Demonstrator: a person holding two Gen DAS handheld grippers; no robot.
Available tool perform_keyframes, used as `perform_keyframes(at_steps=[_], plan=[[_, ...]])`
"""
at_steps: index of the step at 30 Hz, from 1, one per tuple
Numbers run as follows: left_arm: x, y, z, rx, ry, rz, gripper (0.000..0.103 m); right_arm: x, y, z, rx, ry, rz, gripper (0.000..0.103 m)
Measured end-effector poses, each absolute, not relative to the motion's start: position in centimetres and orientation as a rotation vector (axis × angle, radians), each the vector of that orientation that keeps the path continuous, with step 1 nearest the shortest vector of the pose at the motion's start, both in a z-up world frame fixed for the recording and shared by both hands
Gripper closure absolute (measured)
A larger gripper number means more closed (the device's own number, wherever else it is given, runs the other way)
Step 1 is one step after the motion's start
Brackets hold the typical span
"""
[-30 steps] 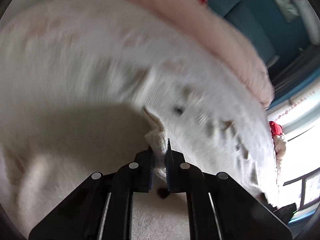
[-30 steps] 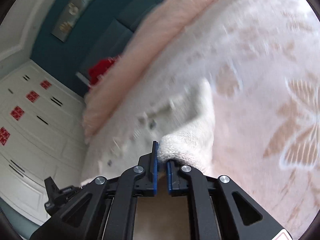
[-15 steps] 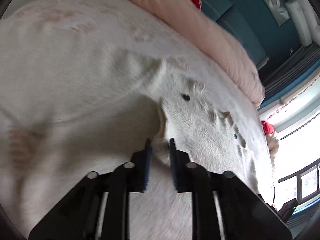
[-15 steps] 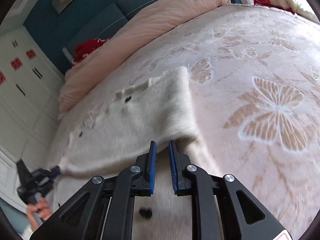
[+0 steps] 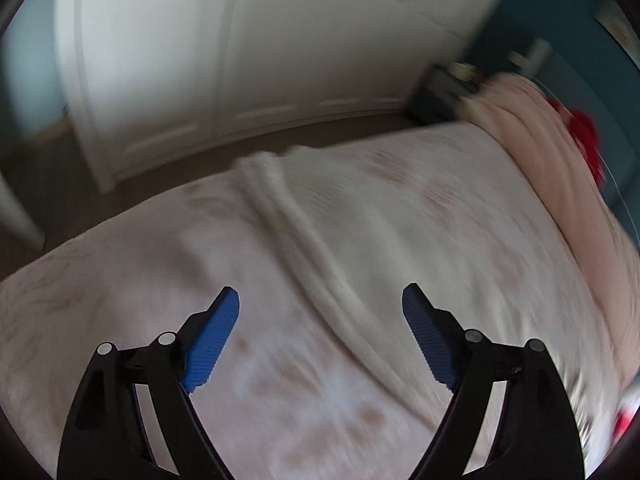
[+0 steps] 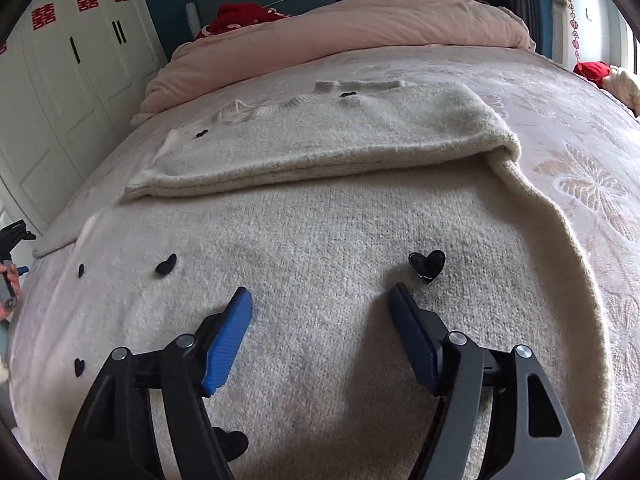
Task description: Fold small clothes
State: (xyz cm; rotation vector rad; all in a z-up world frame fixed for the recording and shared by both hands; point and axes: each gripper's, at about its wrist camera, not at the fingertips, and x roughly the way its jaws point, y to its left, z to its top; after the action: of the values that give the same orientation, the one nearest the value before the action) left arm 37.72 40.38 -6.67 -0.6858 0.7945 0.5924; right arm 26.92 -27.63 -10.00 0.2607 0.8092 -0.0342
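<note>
A cream knitted sweater [image 6: 320,216] with small black hearts [image 6: 427,265] lies flat on the bed, its far part folded toward me over the rest. My right gripper [image 6: 320,300] is open and empty, low over the near part of the sweater. My left gripper [image 5: 320,300] is open and empty above the bed; the sweater's thick edge [image 5: 296,224] runs between its fingers in the blurred left wrist view. The left gripper also shows at the left edge of the right wrist view [image 6: 12,240].
The bed has a pale pink flowered cover [image 6: 592,184]. A pink duvet [image 6: 360,28] lies bunched at the headboard with a red item [image 6: 240,14]. White wardrobe doors [image 5: 240,60] stand to the left. A red and cream item [image 6: 608,76] lies at the right edge.
Both grippers were shut on the sweater's edge and carried it over. Both have let go, opened wide and pulled back. The left gripper has swung toward the wardrobe side.
</note>
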Motion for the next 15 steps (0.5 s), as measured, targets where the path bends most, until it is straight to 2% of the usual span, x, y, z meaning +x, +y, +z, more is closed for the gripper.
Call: perform_keyframes(at_steps=[3,4,5,6,7,11,15], plan=[[38.0,41.9,-7.4,-0.754,0.756,0.614,0.023,27.0,-26.0,-10.4,0.201,0.808,-0.057,0.030],[38.4,41.7,-7.3,-0.739,0.755,0.615,0.035,27.0,-25.5,-10.5,0.178,0.809,-0.066,0.030],[39.0,41.6,-7.4,-0.719,0.775,0.593,0.065,27.0,-25.2,-10.6,0.155,0.809,-0.076,0.029],[39.6,41.4,-7.5,-0.703,0.800,0.577,0.083,26.9,-25.0,-10.5,0.144,0.807,-0.080,0.028],[41.0,40.7,-7.3,-0.694,0.820,0.559,0.092,27.0,-24.9,-10.6,0.144,0.804,-0.081,0.028],[41.1,37.0,-2.6,-0.654,0.705,0.444,0.094,26.9,-25.3,-10.8,0.156,0.797,-0.072,0.026],[40.4,26.7,5.3,-0.551,0.588,0.178,0.094,26.9,-25.3,-10.9,0.161,0.790,-0.067,0.025]])
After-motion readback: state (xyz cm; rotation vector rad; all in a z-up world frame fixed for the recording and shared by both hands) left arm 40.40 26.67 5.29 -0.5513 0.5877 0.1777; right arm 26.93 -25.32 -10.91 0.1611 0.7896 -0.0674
